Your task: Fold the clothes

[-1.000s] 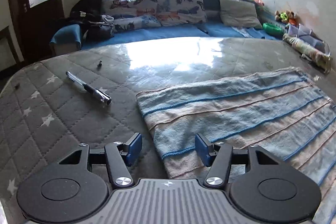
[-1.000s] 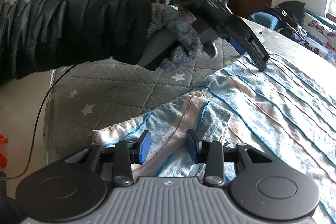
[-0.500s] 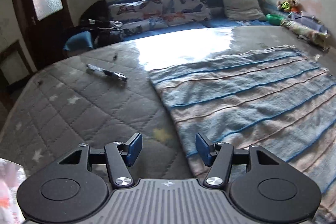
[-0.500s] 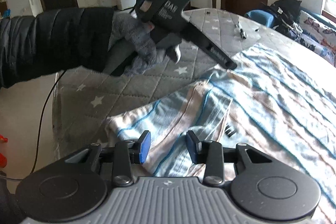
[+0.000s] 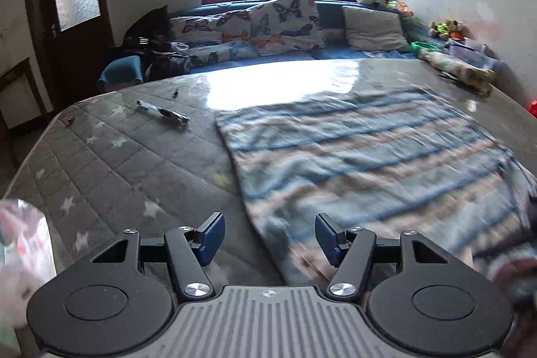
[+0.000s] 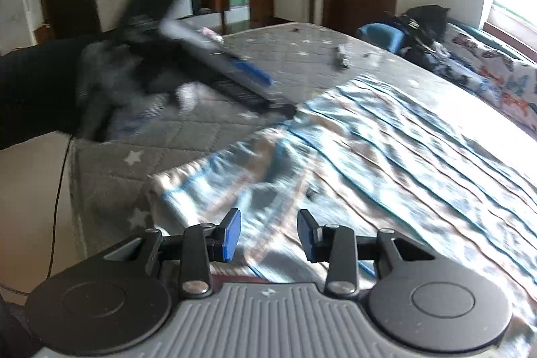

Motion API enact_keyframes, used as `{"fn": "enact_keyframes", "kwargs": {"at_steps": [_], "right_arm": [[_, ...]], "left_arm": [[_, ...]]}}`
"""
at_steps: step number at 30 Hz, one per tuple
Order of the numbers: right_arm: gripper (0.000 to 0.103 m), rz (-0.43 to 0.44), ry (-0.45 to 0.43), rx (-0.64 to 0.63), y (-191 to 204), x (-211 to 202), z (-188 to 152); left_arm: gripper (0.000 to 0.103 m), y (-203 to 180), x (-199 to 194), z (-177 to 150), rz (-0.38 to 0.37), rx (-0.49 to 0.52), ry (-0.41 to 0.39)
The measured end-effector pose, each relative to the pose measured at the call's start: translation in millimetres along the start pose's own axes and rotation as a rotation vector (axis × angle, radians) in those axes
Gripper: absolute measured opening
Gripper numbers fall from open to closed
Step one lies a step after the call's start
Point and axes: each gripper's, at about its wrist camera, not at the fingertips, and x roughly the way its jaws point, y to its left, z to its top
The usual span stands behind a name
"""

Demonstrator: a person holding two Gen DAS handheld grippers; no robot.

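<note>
A blue, white and tan striped cloth lies spread flat on the grey quilted mattress. My left gripper hovers open over the cloth's near left edge, with nothing between its pads. In the right wrist view the same cloth fills the right side, and its near corner is rumpled. My right gripper is open just above that rumpled end, with no cloth pinched. The left gripper shows there too, blurred, held by a gloved hand in a black sleeve at the cloth's edge.
A pen lies on the mattress left of the cloth. Butterfly pillows and a black bag line the sofa behind. A small dark bit rests on the cloth. A plastic bag and a cable hang off the mattress edge.
My left gripper has drawn back along the cloth's left edge toward the near end, so more mattress shows. The right gripper rose slightly. Both stayed open.
</note>
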Motion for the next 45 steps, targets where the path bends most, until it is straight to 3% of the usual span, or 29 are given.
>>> {"fn": "enact_keyframes", "kwargs": {"at_steps": [8,19,28,34,40,45], "right_arm": [[0.037,-0.121,0.033,0.088,-29,-31,-35],[0.037,-0.219,0.072,0.197,-53,-60,-86],[0.037,-0.226,0.068,0.246,-57,-82,-104],[0.037,-0.236,0.054,0.2,-48,-105,-106],[0.038,-0.248,0.117,0.08,-30,-109,-115],[0.043,-0.236,0.14,0.025,-18,-106,-122]], "left_arm": [[0.063,-44,-19,-36,0.015,0.105,0.009],[0.065,-67,-32,-51,0.05,0.166,-0.011],[0.065,-79,-69,-64,-0.025,0.257,-0.026],[0.065,-95,-91,-87,-0.098,0.411,-0.023],[0.065,-117,-88,-106,-0.122,0.56,-0.035],[0.061,-124,-83,-107,-0.134,0.591,-0.068]]}}
